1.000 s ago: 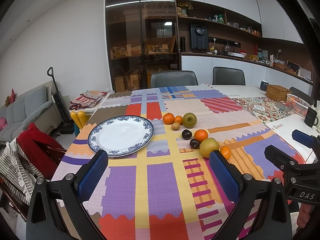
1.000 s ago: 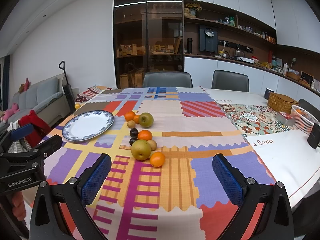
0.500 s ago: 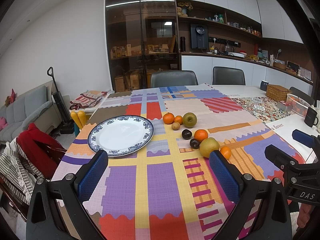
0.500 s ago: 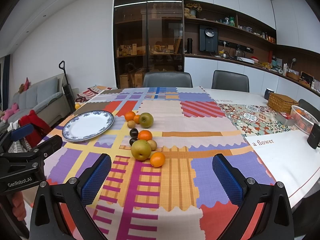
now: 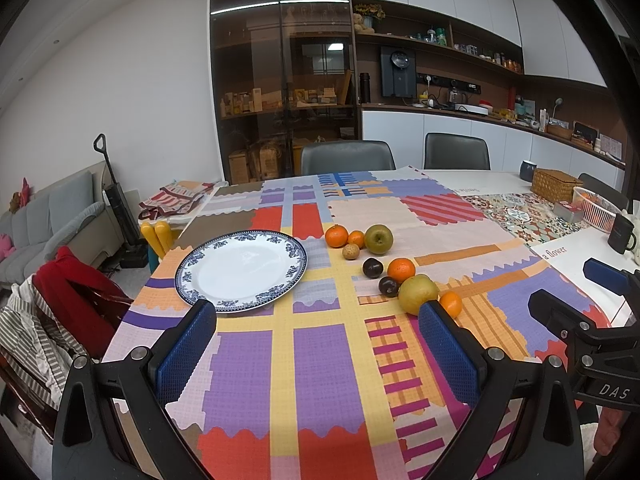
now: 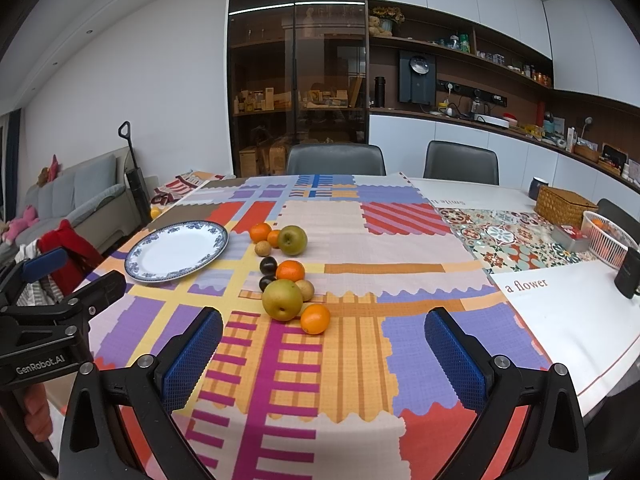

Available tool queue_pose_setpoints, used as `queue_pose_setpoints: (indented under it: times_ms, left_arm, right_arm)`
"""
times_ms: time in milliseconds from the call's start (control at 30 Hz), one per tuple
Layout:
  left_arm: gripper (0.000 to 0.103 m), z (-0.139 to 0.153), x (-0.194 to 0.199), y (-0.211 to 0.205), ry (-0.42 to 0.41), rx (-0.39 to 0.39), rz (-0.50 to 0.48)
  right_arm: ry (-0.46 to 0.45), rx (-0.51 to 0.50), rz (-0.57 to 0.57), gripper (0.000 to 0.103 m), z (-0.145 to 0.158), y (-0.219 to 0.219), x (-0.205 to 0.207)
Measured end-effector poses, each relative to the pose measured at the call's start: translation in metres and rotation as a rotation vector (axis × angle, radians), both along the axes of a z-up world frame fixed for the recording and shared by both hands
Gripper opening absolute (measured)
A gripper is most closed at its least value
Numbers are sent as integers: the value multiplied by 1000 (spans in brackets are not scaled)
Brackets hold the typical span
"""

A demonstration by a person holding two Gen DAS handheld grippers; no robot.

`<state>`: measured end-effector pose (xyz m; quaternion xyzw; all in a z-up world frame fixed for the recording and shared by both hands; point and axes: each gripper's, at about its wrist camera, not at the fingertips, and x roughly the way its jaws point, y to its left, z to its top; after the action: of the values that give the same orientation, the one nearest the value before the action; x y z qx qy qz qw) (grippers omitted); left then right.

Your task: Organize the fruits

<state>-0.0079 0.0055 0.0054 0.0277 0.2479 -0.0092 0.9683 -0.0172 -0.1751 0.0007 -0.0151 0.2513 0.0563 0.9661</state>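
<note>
Both grippers, left gripper [image 5: 318,344] and right gripper [image 6: 324,350], have jaws wide open, empty. Approach the nearest tangerine [image 6: 315,319] slowly; the round fruit may roll toward the plate [image 6: 176,251].

My pads [image 6: 192,356] are rough blue rubber; the cloth [image 5: 320,360] looks matt woven; the plate [image 5: 240,264] is glossy china.

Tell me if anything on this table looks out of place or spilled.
Nothing is spilled or damaged. The only oddity: the fruits lie loose in a scattered line on the tablecloth beside the plate, which holds nothing yet.
</note>
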Motion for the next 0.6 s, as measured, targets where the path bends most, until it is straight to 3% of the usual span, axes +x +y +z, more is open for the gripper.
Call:
queue_pose_setpoints:
  times_ms: [600]
  left_arm:
    - [103, -9, 4, -4, 19, 6, -44]
  right_arm:
    - [12, -8, 11, 102, -6, 0, 3]
